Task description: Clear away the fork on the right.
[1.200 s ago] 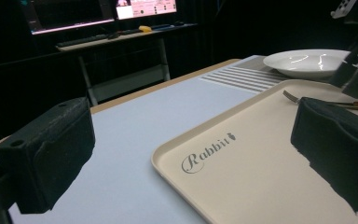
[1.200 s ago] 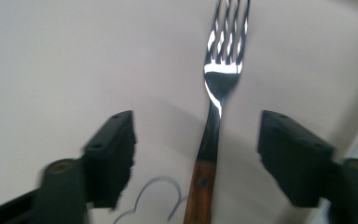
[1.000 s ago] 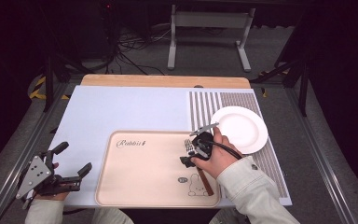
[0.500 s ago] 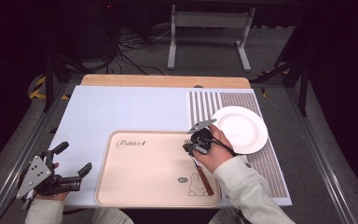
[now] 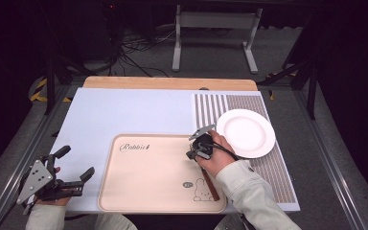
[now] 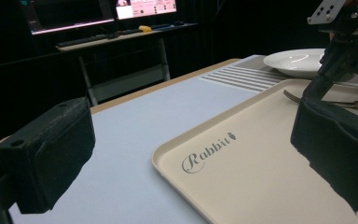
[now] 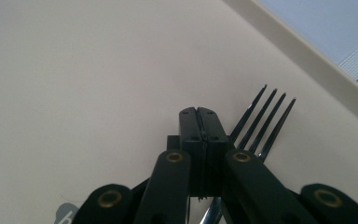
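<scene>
**Fork pinched on the tray, right side**

The fork (image 7: 256,126) is seen lying flat on the tray (image 5: 139,191), in the tray's right half, near its right rim. Its long axis runs roughly from the tray's near-right corner toward the middle of the tray; the wooden handle (image 5: 210,188) points back at the person, and the tines point away from the person, further into the tray.

The right gripper (image 5: 195,152) is set down over the fork's neck, just behind the tines. In the right gripper view the jaws are pressed tight together, with the tines sticking out just to one side of them and the neck running underneath. Judged as clamped on the fork, though the actual contact is hidden by the jaws.

The plate (image 5: 246,132) is placed off the tray, just past its right rim, well within reach of the right hand. A lift would be made along the grip already taken; the tines lie close to the plate.

The left gripper (image 5: 72,167) is held off the tray's left rim, well apart from the fork, jaws spread wide with nothing between them.

Count: one fork, one plate, one tray, two grippers.
</scene>
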`<action>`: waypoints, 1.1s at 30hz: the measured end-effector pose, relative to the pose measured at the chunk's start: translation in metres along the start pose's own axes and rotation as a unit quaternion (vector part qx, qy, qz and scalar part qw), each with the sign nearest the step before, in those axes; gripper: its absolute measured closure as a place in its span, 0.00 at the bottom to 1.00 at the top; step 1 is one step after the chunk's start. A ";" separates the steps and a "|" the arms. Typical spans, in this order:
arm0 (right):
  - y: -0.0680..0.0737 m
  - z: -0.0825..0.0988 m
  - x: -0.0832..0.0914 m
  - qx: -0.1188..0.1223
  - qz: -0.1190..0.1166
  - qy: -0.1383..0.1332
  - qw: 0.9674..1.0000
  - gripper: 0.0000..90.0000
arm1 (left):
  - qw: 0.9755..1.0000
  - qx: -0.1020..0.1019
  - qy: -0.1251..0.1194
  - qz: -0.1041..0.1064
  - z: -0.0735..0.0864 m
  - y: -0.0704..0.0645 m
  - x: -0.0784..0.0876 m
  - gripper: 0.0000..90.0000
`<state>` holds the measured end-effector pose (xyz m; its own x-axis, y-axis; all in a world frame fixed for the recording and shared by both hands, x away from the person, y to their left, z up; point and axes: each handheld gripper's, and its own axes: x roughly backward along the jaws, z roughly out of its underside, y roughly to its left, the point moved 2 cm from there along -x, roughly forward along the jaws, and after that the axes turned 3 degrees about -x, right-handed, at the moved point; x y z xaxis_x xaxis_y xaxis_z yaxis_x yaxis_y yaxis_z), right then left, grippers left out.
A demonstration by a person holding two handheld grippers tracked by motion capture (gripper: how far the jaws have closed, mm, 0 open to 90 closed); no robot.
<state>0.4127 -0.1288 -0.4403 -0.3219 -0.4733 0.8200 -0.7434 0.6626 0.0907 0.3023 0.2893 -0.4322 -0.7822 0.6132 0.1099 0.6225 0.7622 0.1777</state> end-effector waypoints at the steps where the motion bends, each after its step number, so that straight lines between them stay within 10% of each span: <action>1: 0.000 0.000 -0.001 0.001 0.004 0.002 1.000 1.00 | 1.000 0.000 0.000 0.000 0.000 0.000 0.000 0.00; 33: -0.018 0.007 -0.006 -0.013 0.044 0.016 0.999 1.00 | 1.000 -0.002 0.000 0.000 0.000 0.000 -0.001 0.01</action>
<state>0.4240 -0.1420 -0.4503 -0.3660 -0.3940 0.8431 -0.6971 0.7162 0.0321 0.3031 0.2891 -0.4325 -0.7818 0.6136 0.1109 0.6229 0.7608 0.1822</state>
